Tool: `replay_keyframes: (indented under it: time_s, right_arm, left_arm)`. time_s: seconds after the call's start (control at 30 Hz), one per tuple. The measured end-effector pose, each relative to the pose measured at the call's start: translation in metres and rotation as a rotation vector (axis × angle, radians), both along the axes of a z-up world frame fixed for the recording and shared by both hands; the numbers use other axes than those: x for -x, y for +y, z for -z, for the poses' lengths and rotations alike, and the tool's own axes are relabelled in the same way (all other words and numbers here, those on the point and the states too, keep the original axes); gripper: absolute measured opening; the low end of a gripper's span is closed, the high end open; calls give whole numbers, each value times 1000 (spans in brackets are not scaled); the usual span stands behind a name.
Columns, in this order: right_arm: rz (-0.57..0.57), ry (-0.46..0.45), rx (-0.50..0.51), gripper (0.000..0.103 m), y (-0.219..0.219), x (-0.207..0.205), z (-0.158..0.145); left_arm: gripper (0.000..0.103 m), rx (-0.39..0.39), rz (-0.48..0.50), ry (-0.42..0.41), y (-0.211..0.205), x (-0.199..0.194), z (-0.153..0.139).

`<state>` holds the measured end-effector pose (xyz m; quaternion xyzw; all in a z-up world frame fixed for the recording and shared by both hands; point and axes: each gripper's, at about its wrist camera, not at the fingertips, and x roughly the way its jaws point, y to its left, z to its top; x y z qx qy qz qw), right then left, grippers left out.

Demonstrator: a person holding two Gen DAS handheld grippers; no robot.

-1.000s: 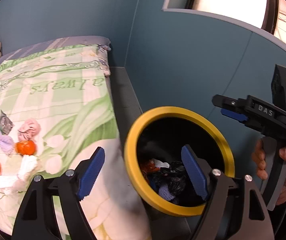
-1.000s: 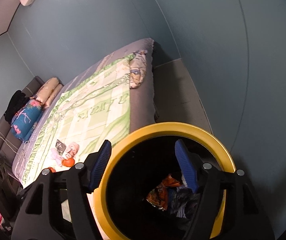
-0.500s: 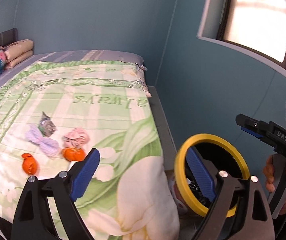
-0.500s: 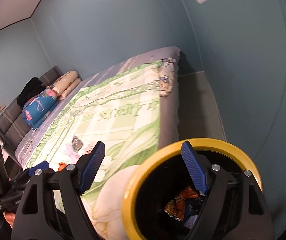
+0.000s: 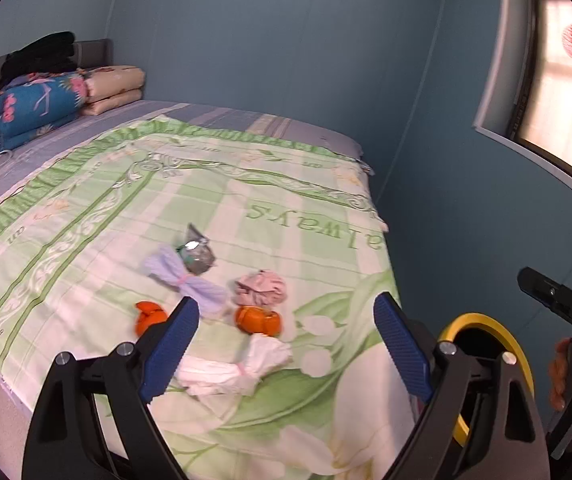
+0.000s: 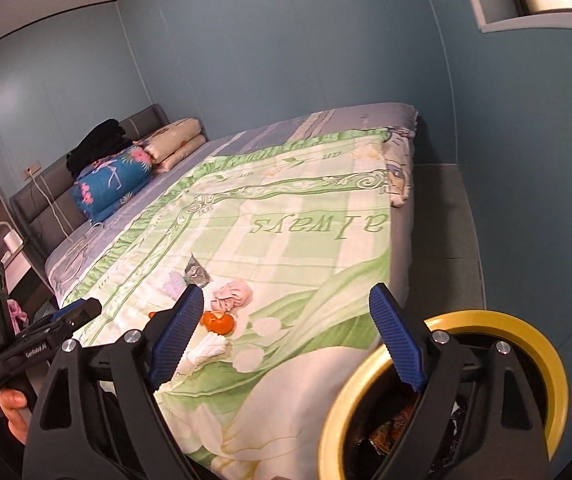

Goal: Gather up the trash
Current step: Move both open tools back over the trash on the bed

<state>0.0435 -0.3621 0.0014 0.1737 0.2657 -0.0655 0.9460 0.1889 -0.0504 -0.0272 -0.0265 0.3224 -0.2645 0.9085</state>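
Observation:
Several pieces of trash lie on the green quilt: a silver wrapper (image 5: 197, 255), a lilac tissue bow (image 5: 183, 280), a pink crumpled wad (image 5: 261, 288), an orange peel (image 5: 259, 320), a smaller orange scrap (image 5: 147, 316) and a white tissue (image 5: 237, 368). My left gripper (image 5: 286, 348) hangs open above them and holds nothing. The yellow-rimmed bin (image 6: 546, 344), with trash inside, stands on the floor by the bed corner. My right gripper (image 6: 286, 340) is over the bed edge beside it. Its jaws are opening with nothing between them. The peel (image 6: 217, 322) and the pink wad (image 6: 231, 296) lie ahead of it.
The bed (image 6: 318, 128) fills the room's middle, with folded bedding (image 5: 37, 104) and pillows at its head. A blue wall and a strip of grey floor (image 6: 438, 208) run along its right side. A window (image 5: 566, 92) is high on the right. A hand (image 5: 558, 368) holds the right gripper's handle.
Both views have swung away from the bin's mouth toward the bed. The bin now sits low at the right, the trash pile is nearer the centre, and both pairs of jaws stand wider.

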Motion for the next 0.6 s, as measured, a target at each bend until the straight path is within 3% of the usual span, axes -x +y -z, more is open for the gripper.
replay_keyframes:
  time_s: [0.6]
  right_arm:
    - [-162, 136, -28, 82, 55, -105, 45]
  left_arm:
    - [86, -42, -163, 94, 58, -52, 53]
